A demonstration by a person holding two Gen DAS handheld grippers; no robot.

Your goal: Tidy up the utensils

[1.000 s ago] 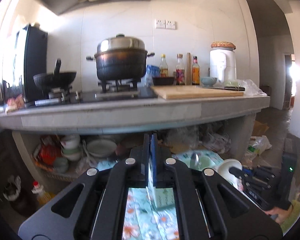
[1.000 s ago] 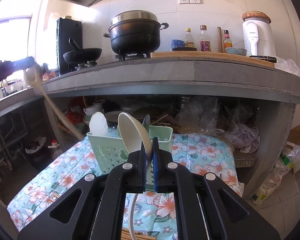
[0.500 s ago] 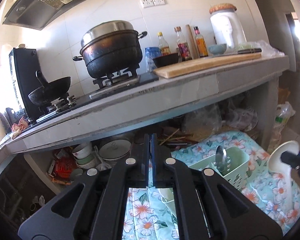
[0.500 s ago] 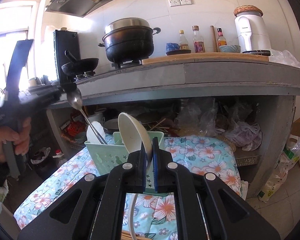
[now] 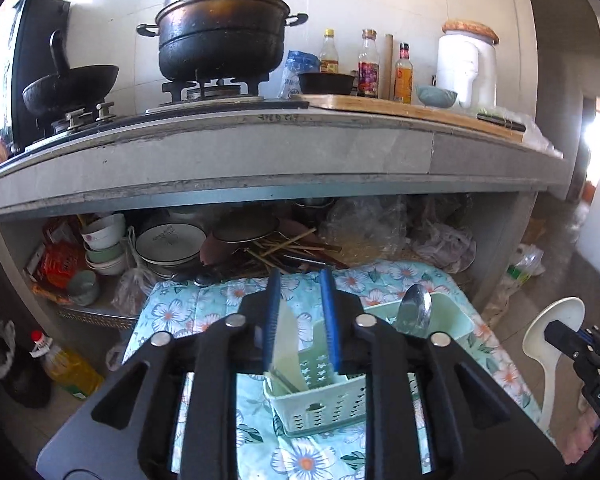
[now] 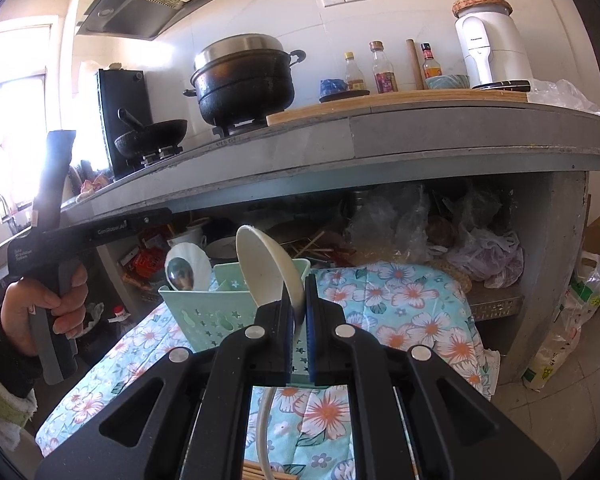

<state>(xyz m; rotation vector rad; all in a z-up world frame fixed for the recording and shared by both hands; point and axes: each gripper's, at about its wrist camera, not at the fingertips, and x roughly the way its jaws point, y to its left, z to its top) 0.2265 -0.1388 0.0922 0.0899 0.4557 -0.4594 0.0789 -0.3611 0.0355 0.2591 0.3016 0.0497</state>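
Caddy (image 5: 320,396) in mint green sits on the flowery cloth (image 5: 180,312), with a metal spoon (image 5: 415,314) and a white scoop (image 6: 190,256) standing in it. Left gripper (image 5: 302,320) hangs over it with its jaws spread wide, nothing between them. Right gripper (image 6: 298,312) is clamped tight on a cream rice paddle (image 6: 266,272), head up, just in front of the caddy.
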